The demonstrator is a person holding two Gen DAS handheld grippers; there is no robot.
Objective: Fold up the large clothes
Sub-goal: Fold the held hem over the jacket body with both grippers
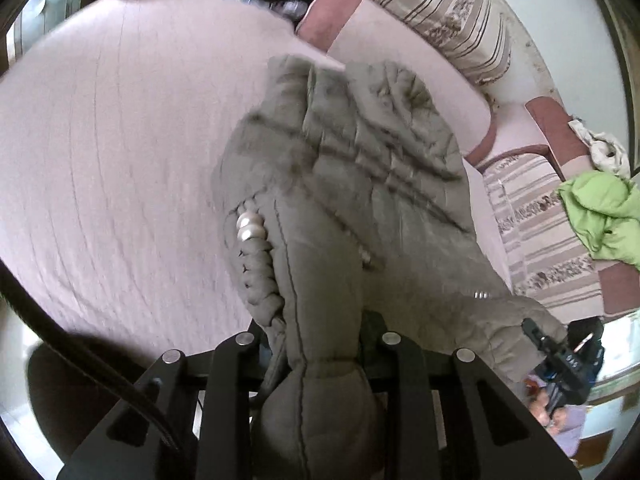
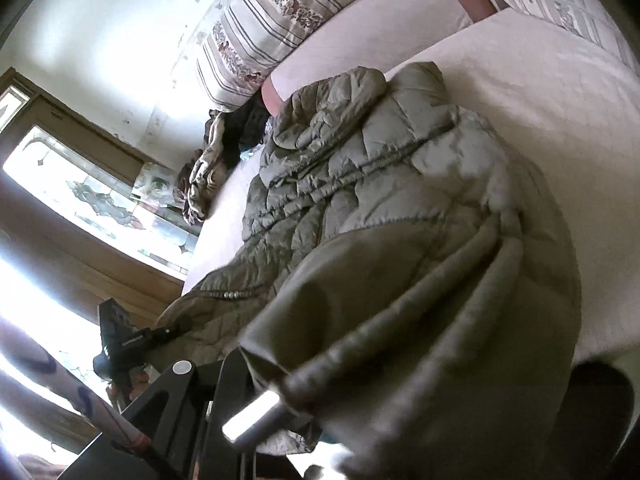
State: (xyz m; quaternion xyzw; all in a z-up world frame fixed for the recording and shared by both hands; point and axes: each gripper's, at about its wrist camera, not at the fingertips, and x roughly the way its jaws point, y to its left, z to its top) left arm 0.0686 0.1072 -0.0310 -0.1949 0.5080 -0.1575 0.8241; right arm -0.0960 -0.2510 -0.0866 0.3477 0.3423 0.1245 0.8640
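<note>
A grey-green quilted puffer jacket lies stretched over the pale pink bed, its near end lifted. My left gripper is shut on a thick padded edge of it, beside a pearl trim. In the left wrist view my right gripper holds the jacket's other near corner at the lower right. In the right wrist view the jacket fills the middle. My right gripper is shut on a bunched fold, which hides most of its fingers. My left gripper shows at the lower left, clamped on the hem.
Striped floral pillows and a pink pillow lie at the head of the bed. A bright green garment sits on the right. A pile of clothes lies by the far edge, under a window.
</note>
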